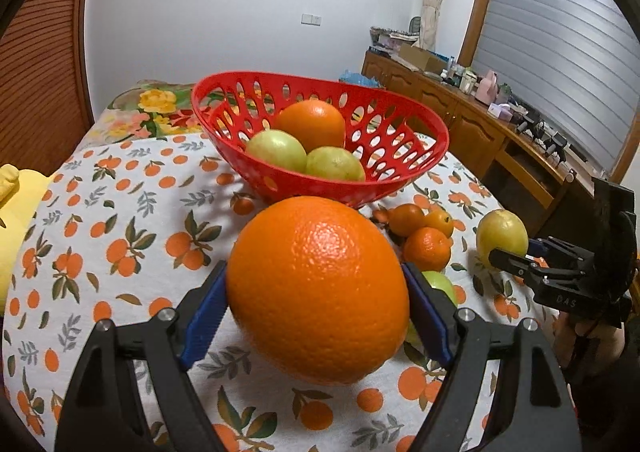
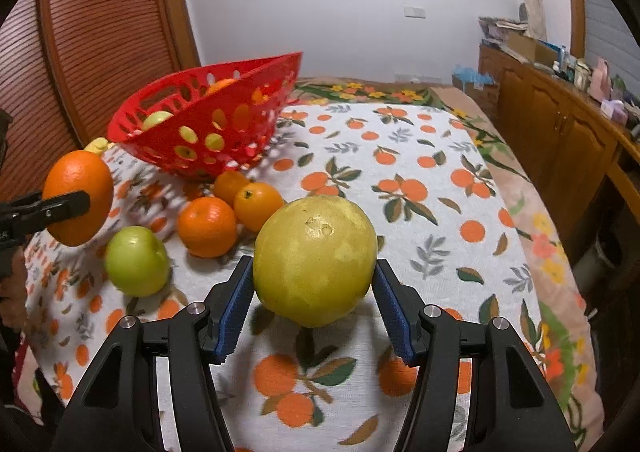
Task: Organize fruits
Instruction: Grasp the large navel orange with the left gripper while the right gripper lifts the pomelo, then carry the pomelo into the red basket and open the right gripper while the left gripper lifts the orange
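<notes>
While the big orange point(image 1: 318, 288) is sitting clamped in the left gripper point(image 1: 316, 316) short of the red basket point(image 1: 404, 172), the right gripper point(image 2: 314, 304) is squeezing the yellow-green fruit point(image 2: 314, 260) just above the tablecloth point(image 2: 420, 212). Smooth round skins are risking a slip, likely scattering the small oranges point(image 2: 230, 208).

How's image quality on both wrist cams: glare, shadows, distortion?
Left wrist: a soft highlight on the big orange held in the left tongs, which stays sharp; the red basket casts a dotted shadow; door slats bow strongly. Right wrist: the yellow fruit between the right tongs is evenly lit; the cabinet bends at the rim, dark corners.
</notes>
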Motion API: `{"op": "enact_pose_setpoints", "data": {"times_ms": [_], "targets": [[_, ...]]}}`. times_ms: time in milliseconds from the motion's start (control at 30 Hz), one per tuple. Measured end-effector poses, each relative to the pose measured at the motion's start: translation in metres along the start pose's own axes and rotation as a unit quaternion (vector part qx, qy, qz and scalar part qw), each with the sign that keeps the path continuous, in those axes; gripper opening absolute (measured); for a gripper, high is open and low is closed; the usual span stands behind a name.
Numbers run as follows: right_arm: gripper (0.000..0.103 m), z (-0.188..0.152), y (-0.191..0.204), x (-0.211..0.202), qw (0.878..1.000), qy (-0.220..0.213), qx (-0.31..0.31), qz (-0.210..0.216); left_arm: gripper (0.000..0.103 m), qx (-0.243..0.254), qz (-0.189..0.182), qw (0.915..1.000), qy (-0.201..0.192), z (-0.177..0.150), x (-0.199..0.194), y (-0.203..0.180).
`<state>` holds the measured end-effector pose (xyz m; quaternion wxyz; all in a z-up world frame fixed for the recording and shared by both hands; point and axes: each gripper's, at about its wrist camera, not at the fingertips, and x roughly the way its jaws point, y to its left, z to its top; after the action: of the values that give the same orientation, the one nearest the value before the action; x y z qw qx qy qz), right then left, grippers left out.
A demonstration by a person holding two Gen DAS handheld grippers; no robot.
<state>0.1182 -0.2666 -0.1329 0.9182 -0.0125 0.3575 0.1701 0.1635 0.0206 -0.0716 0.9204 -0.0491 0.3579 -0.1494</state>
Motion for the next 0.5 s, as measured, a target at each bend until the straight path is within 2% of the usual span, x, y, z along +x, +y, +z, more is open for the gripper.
{"op": "enact_pose_setpoints", "data": {"times_ms": [500], "targets": [[0.061, 0.025, 0.026, -0.027, 0.999, -0.035, -0.025, 0.028, 0.082, 0.006, -0.005, 0.9995, -0.03, 0.01, -0.022, -0.007]]}}
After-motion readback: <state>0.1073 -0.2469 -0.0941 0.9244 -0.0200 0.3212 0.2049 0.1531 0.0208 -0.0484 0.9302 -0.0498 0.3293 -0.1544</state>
